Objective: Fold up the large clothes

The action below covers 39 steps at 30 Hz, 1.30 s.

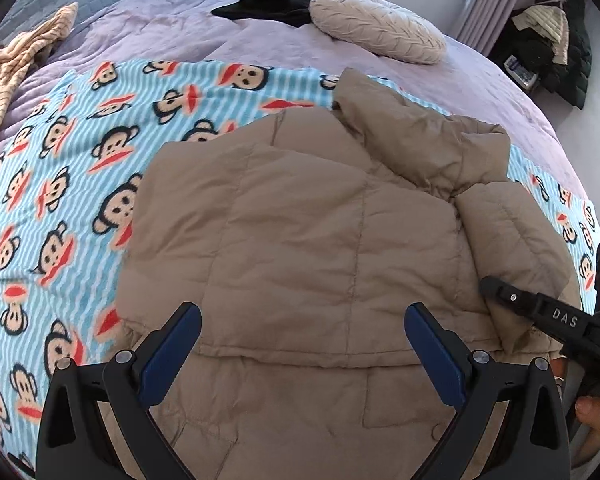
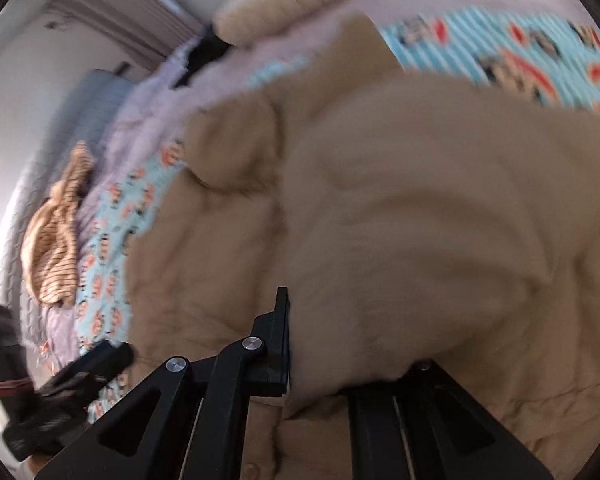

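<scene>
A tan puffer jacket [image 1: 320, 240] lies on a monkey-print blanket [image 1: 60, 160], spread over a lilac bedspread [image 1: 180, 36]. Collar end points toward the far side of the bed; one sleeve [image 1: 512, 240] is folded in over the body on the right.

Left gripper [image 1: 303, 340] hangs just above the jacket's near hem w/ jaws wide apart, blue pads [image 1: 172, 352] showing, nothing between them.

Right gripper [image 2: 324, 344] is at the jacket's right edge. In the left wrist view its black finger, marked DAS, lies against the folded sleeve. The right wrist view is badly blurred: a bulge of tan fabric sits over the gap and hides one finger, so it looks clamped on the jacket, jaws nearly together, but that's not certain. A person's fingers [image 1: 592, 420] show at the lower right edge behind that gripper.

Elsewhere on the bed: a round cream pillow [image 1: 380, 28] near the far side, black clothing [image 1: 272, 4] just beside it, a striped orange cloth [image 1: 16, 68] bunched at far left. Dark coats [image 1: 560, 48] pile off the bed at right, near a curtain [image 1: 484, 4].
</scene>
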{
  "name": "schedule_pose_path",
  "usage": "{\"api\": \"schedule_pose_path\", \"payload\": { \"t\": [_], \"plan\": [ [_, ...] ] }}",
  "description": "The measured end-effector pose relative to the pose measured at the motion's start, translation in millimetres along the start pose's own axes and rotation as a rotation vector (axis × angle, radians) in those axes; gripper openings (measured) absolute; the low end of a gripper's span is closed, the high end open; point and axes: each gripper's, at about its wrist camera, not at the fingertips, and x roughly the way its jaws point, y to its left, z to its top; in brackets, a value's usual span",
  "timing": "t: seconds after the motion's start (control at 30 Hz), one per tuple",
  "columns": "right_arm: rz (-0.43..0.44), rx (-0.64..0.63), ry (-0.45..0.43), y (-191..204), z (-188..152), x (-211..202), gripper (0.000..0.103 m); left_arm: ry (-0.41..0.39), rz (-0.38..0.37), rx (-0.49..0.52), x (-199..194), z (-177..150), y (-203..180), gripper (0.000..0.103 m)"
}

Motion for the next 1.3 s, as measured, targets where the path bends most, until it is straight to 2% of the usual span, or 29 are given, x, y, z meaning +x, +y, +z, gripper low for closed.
{"api": "schedule_pose_path", "payload": {
  "t": [0.03, 0.07, 0.1, 0.13, 0.17, 0.23, 0.33, 0.37, 0.4, 0.43, 0.47, 0.6, 0.73, 0.77, 0.8, 0.83, 0.87, 0.9, 1.03, 1.13, 1.2, 1.23, 1.27, 1.3],
  "plan": [
    [-0.003, -0.006, 0.006, 0, 0, -4, 0.018, 0.001, -0.007, 0.005, 1, 1, -2, 0.102],
    [-0.002, -0.011, 0.009, 1, -1, -8, 0.031, 0.004, -0.020, 0.009, 3, 3, -4, 0.102],
    [0.005, -0.008, 0.011, 1, -3, -15, 0.056, 0.004, -0.032, 0.009, 3, 3, -7, 0.102],
    [0.017, -0.001, 0.006, 0, -4, -23, 0.066, 0.004, -0.046, 0.010, 5, 4, -9, 0.102],
    [0.032, 0.011, -0.016, 0, -6, -33, 0.070, 0.004, -0.059, 0.009, 5, 5, -11, 0.102],
    [0.034, 0.049, -0.069, -10, -9, -54, 0.070, 0.006, -0.104, -0.001, 8, 9, -13, 0.102],
    [0.078, 0.241, -0.161, -47, -3, -75, 0.070, 0.012, -0.192, -0.035, 11, 14, -9, 0.102],
    [0.088, 0.312, -0.188, -60, 0, -77, 0.063, 0.012, -0.222, -0.046, 11, 16, -7, 0.102],
    [0.094, 0.343, -0.205, -67, 3, -77, 0.034, 0.010, -0.246, -0.056, 11, 17, -4, 0.102],
    [0.097, 0.349, -0.210, -68, 9, -75, 0.017, 0.007, -0.274, -0.066, 9, 18, 0, 0.102],
    [0.103, 0.329, -0.210, -64, 14, -72, 0.009, 0.004, -0.295, -0.072, 7, 19, 4, 0.102],
    [0.103, 0.072, -0.185, -8, 21, -64, 0.009, 0.001, -0.424, -0.130, -1, 24, 28, 0.102],
    [0.097, -0.157, -0.011, 57, -1, -28, 0.013, 0.040, -0.564, -0.206, 4, 29, 42, 0.102],
    [0.069, -0.192, 0.028, 67, -9, -19, 0.016, 0.054, -0.594, -0.218, 7, 28, 43, 0.102],
    [0.036, -0.208, 0.048, 73, -15, -13, 0.031, 0.067, -0.613, -0.227, 10, 28, 42, 0.102],
    [0.020, -0.213, 0.073, 75, -22, -9, 0.040, 0.083, -0.608, -0.223, 14, 27, 40, 0.102],
    [0.030, -0.198, 0.089, 73, -28, -10, 0.055, 0.096, -0.602, -0.212, 17, 26, 36, 0.102],
    [0.052, -0.165, 0.098, 63, -34, -15, 0.059, 0.107, -0.604, -0.201, 20, 25, 32, 0.102],
    [0.030, 0.020, 0.089, -1, -49, -45, 0.059, 0.172, -0.594, -0.150, 40, 19, 13, 0.102],
    [-0.005, 0.276, 0.024, -79, -61, -79, 0.059, 0.202, -0.555, -0.115, 53, 19, -3, 0.102],
    [-0.008, 0.414, -0.025, -119, -69, -98, 0.059, 0.202, -0.536, -0.095, 55, 19, -11, 0.091],
    [0.010, 0.491, -0.066, -139, -73, -108, 0.059, 0.208, -0.526, -0.080, 56, 20, -16, 0.067],
    [0.025, 0.543, -0.105, -153, -76, -114, 0.059, 0.218, -0.512, -0.071, 58, 21, -18, 0.036],
    [0.031, 0.580, -0.139, -164, -76, -118, 0.059, 0.234, -0.493, -0.062, 62, 22, -21, 0.019]
  ]
}}
